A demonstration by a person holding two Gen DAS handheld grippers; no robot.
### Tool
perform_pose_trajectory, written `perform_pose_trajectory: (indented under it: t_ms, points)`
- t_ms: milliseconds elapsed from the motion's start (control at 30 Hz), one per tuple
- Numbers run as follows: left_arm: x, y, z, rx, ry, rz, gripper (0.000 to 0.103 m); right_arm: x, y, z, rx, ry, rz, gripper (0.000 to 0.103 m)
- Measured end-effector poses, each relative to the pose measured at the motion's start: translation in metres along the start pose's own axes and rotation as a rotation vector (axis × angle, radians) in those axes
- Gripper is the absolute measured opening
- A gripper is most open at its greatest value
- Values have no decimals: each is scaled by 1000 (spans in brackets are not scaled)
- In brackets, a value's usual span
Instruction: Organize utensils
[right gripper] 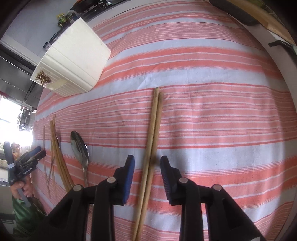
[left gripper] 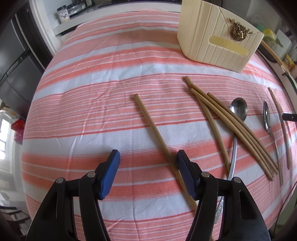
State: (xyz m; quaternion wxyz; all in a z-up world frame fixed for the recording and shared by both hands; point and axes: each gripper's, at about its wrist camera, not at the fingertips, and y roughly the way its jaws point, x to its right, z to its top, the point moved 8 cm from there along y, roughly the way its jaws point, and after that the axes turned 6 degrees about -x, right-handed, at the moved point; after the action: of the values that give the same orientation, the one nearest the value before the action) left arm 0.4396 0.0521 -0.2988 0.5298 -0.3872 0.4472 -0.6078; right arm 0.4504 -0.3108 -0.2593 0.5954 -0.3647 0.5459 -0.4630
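Observation:
Bamboo chopsticks and metal spoons lie on a striped cloth. In the left wrist view a single chopstick point(left gripper: 156, 133) runs between the fingers of my open left gripper point(left gripper: 147, 157), close to the right pad. Several more chopsticks point(left gripper: 232, 126) lie crossed over a spoon point(left gripper: 238, 109), with a second spoon point(left gripper: 267, 118) beyond. A cream holder box point(left gripper: 217, 37) stands at the back right. In the right wrist view my open right gripper point(right gripper: 147, 163) straddles a pair of chopsticks point(right gripper: 153, 140). A spoon point(right gripper: 79, 146) and the box point(right gripper: 74, 61) lie to the left.
The round table's striped cloth point(left gripper: 104, 77) ends in edges on all sides. A wooden board and dark pans point(right gripper: 259, 16) sit past the far right edge. A jar point(left gripper: 63, 14) stands on a counter behind. My left gripper, held in a hand, shows in the right wrist view point(right gripper: 26, 163).

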Motion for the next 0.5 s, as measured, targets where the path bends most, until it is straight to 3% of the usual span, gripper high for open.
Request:
perform_pose_trajectory:
  t_ms: [133, 200, 233, 333, 500]
  points:
    - [2, 0, 0, 8, 0, 8, 66, 0, -3, -11, -8, -29, -34, 20]
    - [1, -1, -1, 10, -12, 0, 66, -6, -8, -12, -2, 18, 90, 20]
    - [1, -2, -2, 12, -20, -5, 66, -7, -11, -10, 4, 27, 106, 20]
    - [-1, -3, -2, 13, -28, -12, 66, 3, -14, -15, -1, -37, -44, 20]
    - [-1, -3, -2, 18, -11, 8, 66, -1, -7, -13, -24, -80, -115, 17]
